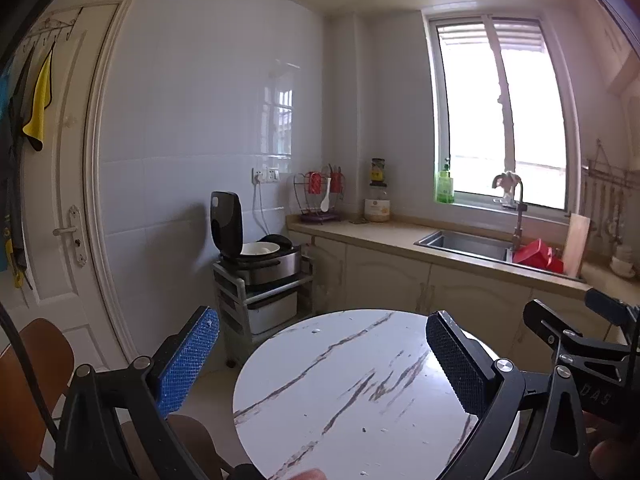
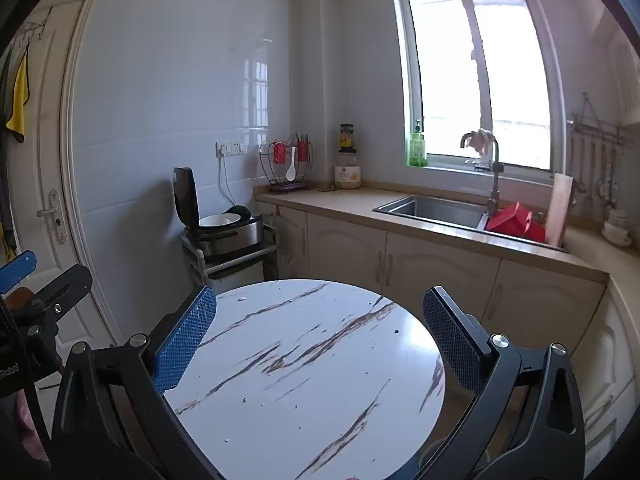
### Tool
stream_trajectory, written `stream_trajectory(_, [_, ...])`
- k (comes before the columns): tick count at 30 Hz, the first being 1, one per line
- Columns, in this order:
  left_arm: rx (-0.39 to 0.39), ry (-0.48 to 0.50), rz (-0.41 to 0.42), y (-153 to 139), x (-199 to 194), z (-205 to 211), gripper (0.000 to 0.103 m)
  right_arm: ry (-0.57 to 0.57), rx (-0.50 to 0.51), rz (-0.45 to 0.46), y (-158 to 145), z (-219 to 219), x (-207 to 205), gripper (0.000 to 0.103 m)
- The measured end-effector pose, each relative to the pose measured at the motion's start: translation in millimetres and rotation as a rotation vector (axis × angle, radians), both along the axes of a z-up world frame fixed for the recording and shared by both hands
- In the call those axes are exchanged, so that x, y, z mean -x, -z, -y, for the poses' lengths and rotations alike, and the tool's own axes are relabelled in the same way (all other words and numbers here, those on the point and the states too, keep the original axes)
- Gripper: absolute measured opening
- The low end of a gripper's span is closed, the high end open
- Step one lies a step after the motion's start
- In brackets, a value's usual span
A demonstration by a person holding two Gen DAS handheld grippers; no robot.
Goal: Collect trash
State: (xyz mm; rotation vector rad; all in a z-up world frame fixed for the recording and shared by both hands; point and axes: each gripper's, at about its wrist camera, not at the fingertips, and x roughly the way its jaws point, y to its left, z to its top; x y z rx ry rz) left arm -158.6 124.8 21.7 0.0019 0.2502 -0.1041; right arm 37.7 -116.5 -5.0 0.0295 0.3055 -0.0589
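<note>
Above the round marble table (image 2: 304, 360), both tongs (image 1: 322, 354) (image 2: 320, 334) agape, empty.

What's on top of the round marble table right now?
The round white marble-pattern table carries only small crumbs and specks. Both claws, left and right, hover open above it; its near edge is hidden.

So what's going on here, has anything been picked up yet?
Not yet. A person holds both grippers over the round marble table, and neither has anything in it: the left gripper and the right gripper are both open. All that shows on the table is small crumbs and specks. No larger trash or bin is in view. The kitchen counter and sink lie beyond the table.
</note>
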Motion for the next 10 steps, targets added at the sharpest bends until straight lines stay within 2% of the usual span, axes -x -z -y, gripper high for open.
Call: stream_trajectory(10, [0.015,0.025,0.005,-1.0,-3.8,4.1,0.102,0.005,0.001,-0.006,0.8,0.3,2.4,0.103])
